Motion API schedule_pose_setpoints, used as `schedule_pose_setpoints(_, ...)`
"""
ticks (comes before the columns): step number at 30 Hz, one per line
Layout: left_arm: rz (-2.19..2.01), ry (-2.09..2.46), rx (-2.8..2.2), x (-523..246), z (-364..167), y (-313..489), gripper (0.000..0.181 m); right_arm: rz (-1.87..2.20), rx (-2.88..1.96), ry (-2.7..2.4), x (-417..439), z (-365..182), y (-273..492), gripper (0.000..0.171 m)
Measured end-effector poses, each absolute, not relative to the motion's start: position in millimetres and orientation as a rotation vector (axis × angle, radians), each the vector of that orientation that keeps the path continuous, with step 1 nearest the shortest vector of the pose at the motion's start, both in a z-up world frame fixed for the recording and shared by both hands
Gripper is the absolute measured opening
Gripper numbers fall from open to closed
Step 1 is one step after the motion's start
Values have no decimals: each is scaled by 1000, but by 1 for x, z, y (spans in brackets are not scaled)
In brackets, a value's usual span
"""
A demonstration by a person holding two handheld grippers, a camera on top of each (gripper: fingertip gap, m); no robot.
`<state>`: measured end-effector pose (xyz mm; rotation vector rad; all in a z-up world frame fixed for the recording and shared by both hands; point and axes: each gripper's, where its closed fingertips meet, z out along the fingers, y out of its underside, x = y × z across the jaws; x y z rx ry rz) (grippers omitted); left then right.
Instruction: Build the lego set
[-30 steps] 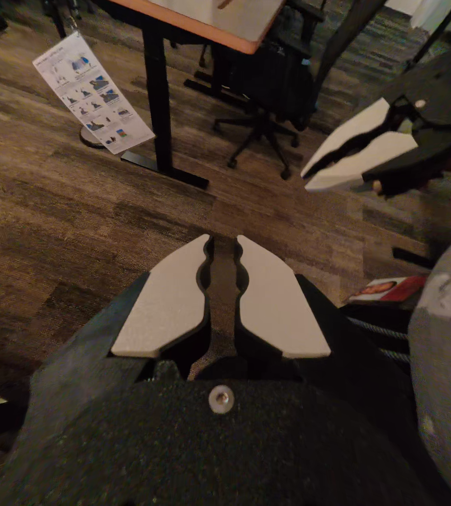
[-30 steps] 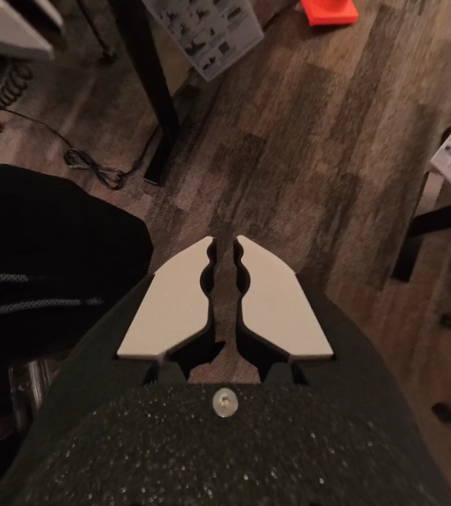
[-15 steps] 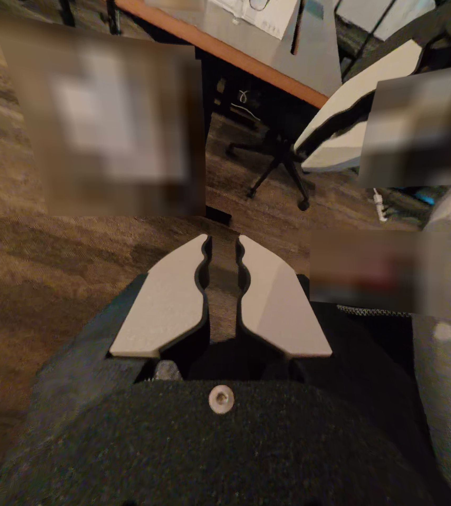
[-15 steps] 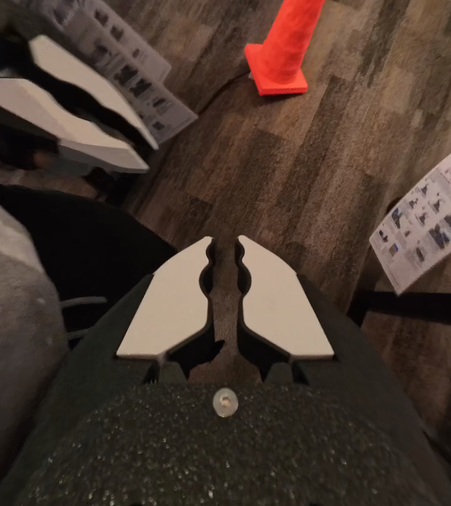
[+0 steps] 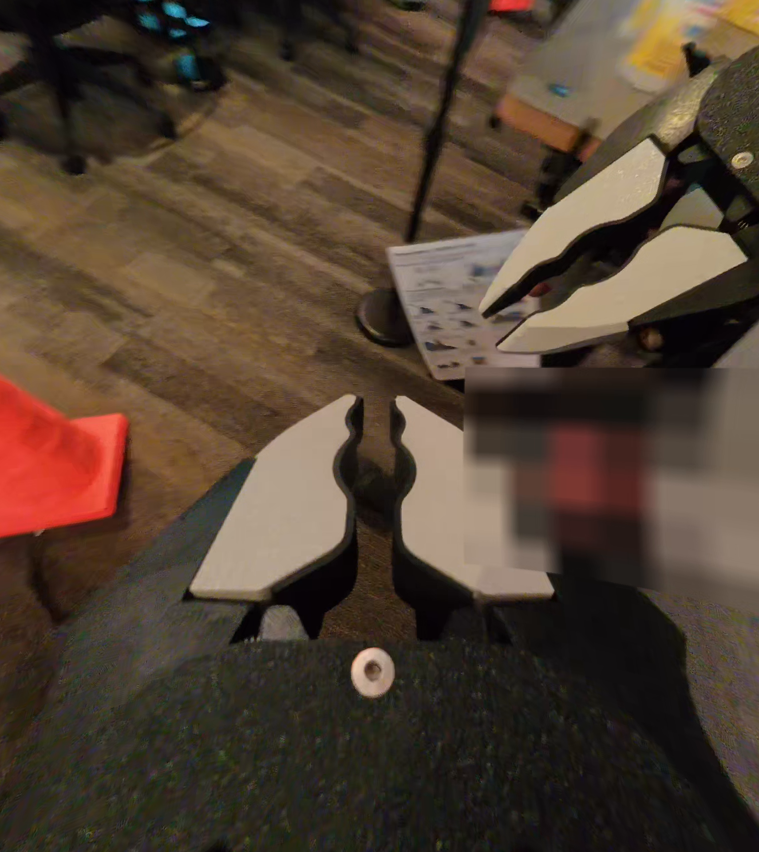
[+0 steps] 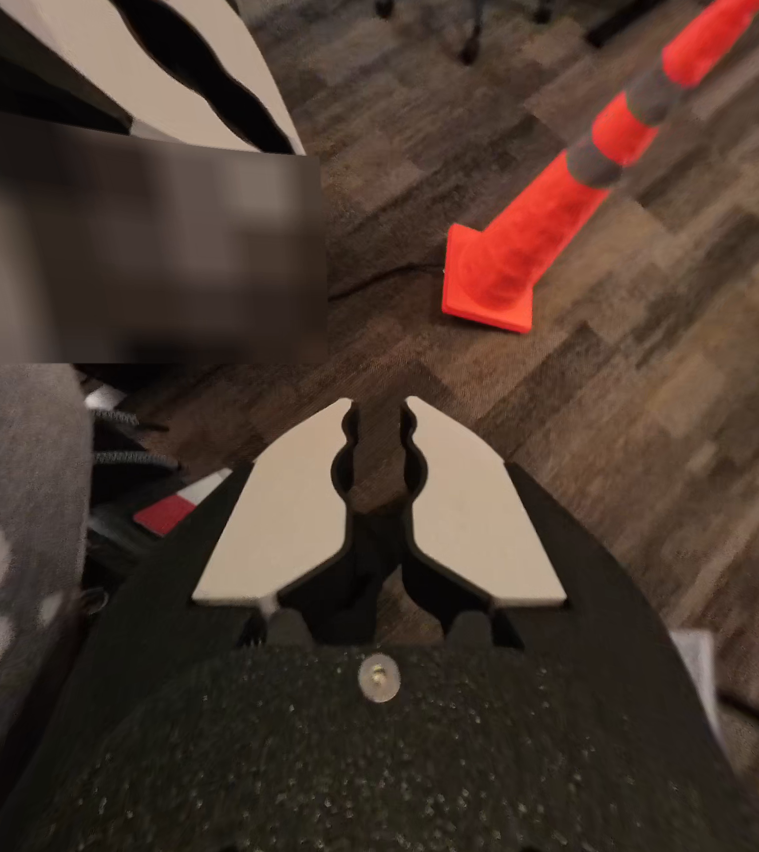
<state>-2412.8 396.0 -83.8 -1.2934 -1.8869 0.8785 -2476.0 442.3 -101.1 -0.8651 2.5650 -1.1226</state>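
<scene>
Apparently nothing of the build is begun: no lego pieces show in either view, so where the set lies cannot be told. The left gripper (image 5: 375,403) at frame centre has its jaws narrowly parted and empty over the carpet (image 5: 193,258); the right gripper (image 6: 380,403) likewise. An orange cone (image 6: 520,249) stands upper right, and an instruction sheet (image 5: 442,304) hangs right of centre. All assembly remains, I judge.

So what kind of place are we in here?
Probably an office or lab workspace: carpet-tile floor, a wheeled office chair, a desk with papers, and an orange traffic cone standing on the floor. No lego is in view.
</scene>
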Motion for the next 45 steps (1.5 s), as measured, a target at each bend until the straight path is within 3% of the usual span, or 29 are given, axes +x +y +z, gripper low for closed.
schedule_pose_setpoints(8, 1082, -2302, -748, -2346, -65, 172, 11, -891, -1491, 2166, -2474, -93, 191, 19)
schedule_pose_setpoints(15, 1172, -2458, -408, -2248, -90, 25, 12, -791, -1749, 1885, -2375, -87, -17, 19)
schedule_pose_setpoints(22, 1226, -2433, -298, -2096, -120, -177, 10, -778, -1613, 1930, -2201, -94, -216, 19)
schedule_pose_setpoints(29, 1465, -2403, -300, -1905, -22, -399, 11, -750, -1623, 1859, -2020, -58, -389, 19)
schedule_pose_setpoints(33, 1446, -2503, -210, -1811, -19, -469, 13, -686, -1694, 1800, -1925, -63, -473, 19)
schedule_pose_setpoints(41, 1425, -2635, 63, -1606, -88, -590, 9, -609, -1964, 1503, -1683, -122, -644, 18)
schedule_pose_setpoints(45, 1481, -2701, 292, -1469, -60, -652, 10, -509, -2101, 1237, -1525, -103, -712, 17)
